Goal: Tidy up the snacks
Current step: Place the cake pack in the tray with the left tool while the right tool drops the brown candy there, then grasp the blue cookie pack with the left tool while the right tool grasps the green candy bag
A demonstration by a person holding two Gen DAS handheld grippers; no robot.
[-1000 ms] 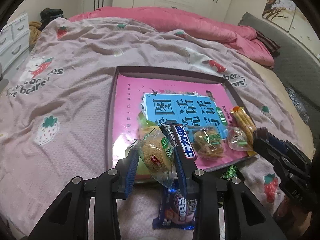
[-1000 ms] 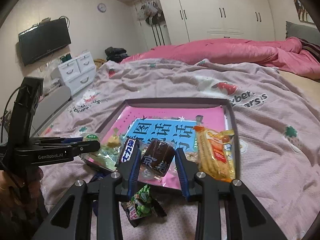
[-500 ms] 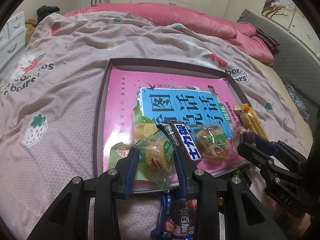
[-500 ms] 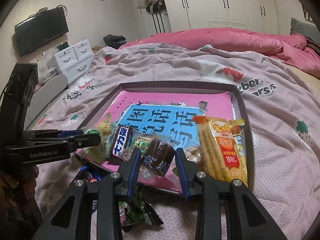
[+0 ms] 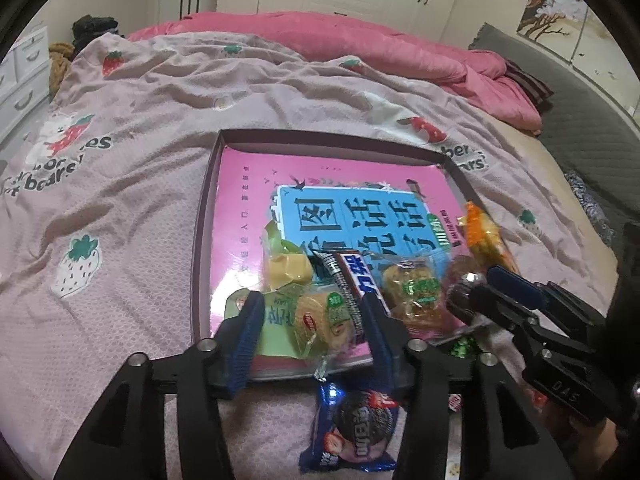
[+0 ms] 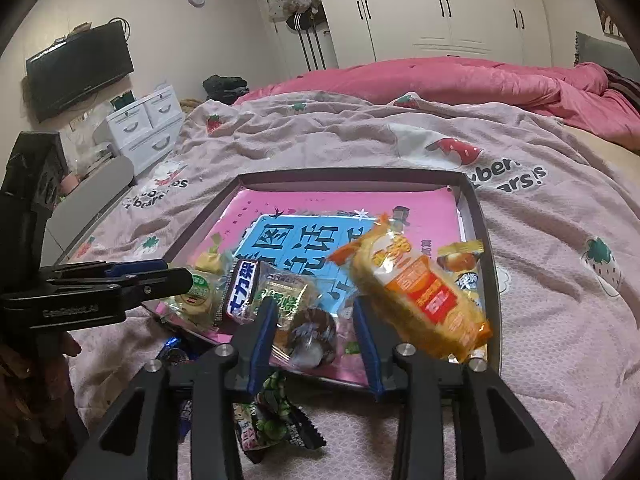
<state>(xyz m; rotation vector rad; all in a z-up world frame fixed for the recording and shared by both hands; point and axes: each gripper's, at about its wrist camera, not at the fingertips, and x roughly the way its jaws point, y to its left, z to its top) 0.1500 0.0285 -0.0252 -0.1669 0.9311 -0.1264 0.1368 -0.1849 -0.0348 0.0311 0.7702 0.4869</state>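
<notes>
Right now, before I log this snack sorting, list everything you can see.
tray: one, dark rim, pink liner, on bedspread
bedspread: one, pink, strawberry print
round cakes: two, yellow, tray's near edge
chocolate bar: one, blue-white, between them
long packet: one, orange, tray's right side
dark cake: one, brown, tray's near edge
cookie packet: one, blue, bedspread before tray
green packet: one, bedspread before tray
left gripper: black, open around a round cake
right gripper: black, astride dark cake, grip unclear

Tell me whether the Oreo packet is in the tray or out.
Out. The Oreo packet lies on the bedspread, short of the tray rim.
</notes>
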